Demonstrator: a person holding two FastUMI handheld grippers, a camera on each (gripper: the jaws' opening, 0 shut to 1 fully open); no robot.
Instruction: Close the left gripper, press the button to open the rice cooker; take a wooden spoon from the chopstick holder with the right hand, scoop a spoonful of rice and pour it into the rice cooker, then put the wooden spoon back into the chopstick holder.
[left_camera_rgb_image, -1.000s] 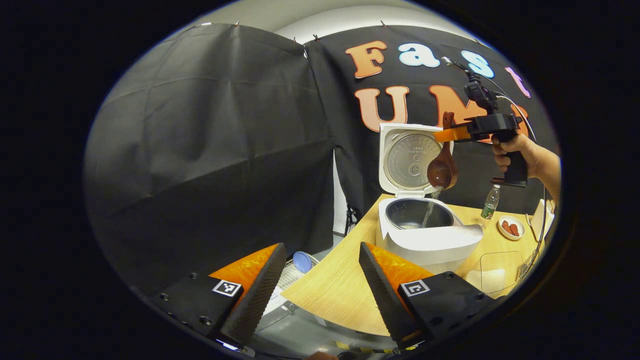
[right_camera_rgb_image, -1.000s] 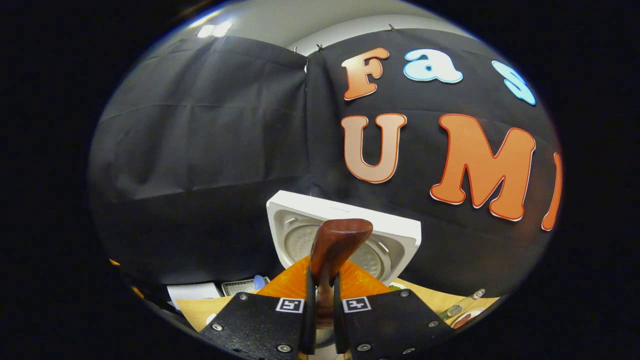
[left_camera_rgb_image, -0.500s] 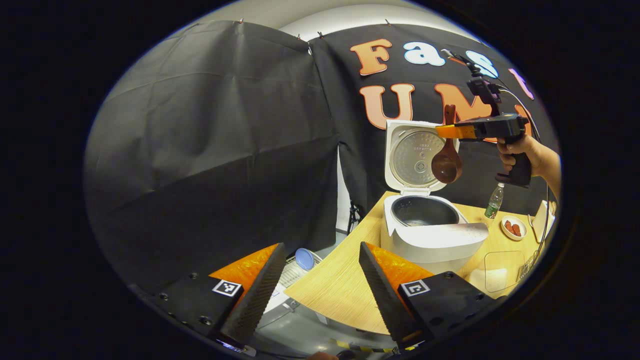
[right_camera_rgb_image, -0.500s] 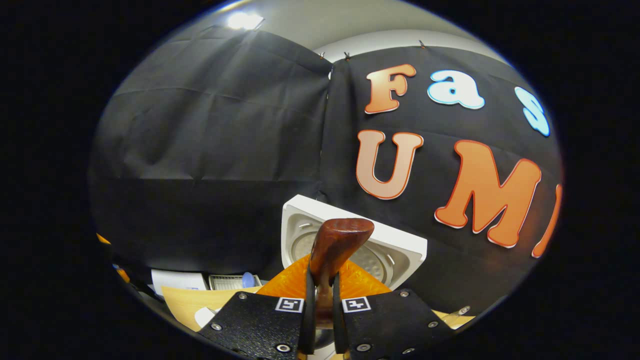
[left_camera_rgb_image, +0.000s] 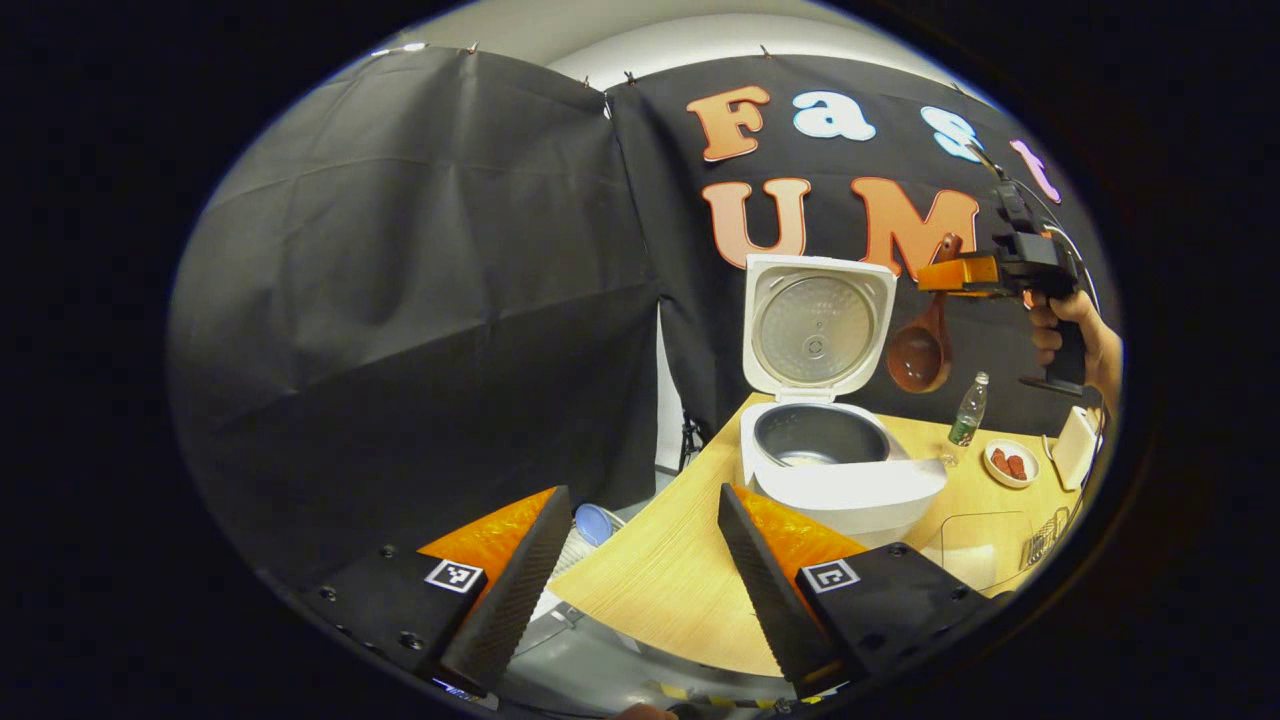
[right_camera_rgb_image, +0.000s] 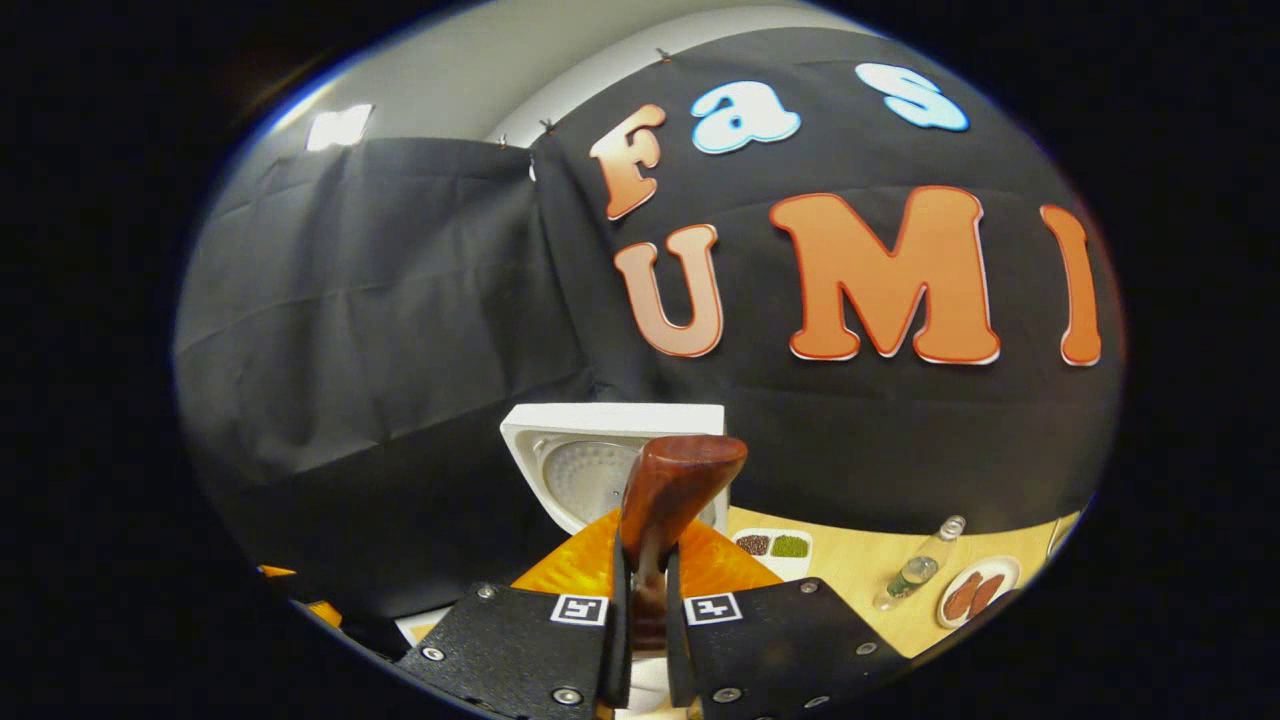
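In the left gripper view the white rice cooker (left_camera_rgb_image: 850, 490) stands on the wooden table (left_camera_rgb_image: 670, 580) with its lid (left_camera_rgb_image: 815, 330) raised and the dark inner pot (left_camera_rgb_image: 820, 435) exposed. My left gripper (left_camera_rgb_image: 640, 600) is open near the table's front edge, short of the cooker, holding nothing. To the right of the lid, above the table, my right gripper (left_camera_rgb_image: 955, 272) is shut on the wooden spoon (left_camera_rgb_image: 920, 355), whose bowl hangs down. In the right gripper view the spoon's handle (right_camera_rgb_image: 680, 480) rises between the shut fingers of that gripper (right_camera_rgb_image: 640, 560), with the lid (right_camera_rgb_image: 590, 460) behind.
A small bottle (left_camera_rgb_image: 965, 412), a dish of red pieces (left_camera_rgb_image: 1005, 463), a clear container (left_camera_rgb_image: 985, 550) and a wire basket (left_camera_rgb_image: 1045, 540) sit right of the cooker. A hand (left_camera_rgb_image: 1060, 330) holds the right gripper. A two-part dish (right_camera_rgb_image: 770, 545) lies behind the cooker.
One second ago rice streamed from the spoon into the pot. The stream has stopped, and my right gripper has carried the spoon rightward, away from above the cooker. The left gripper stays open.
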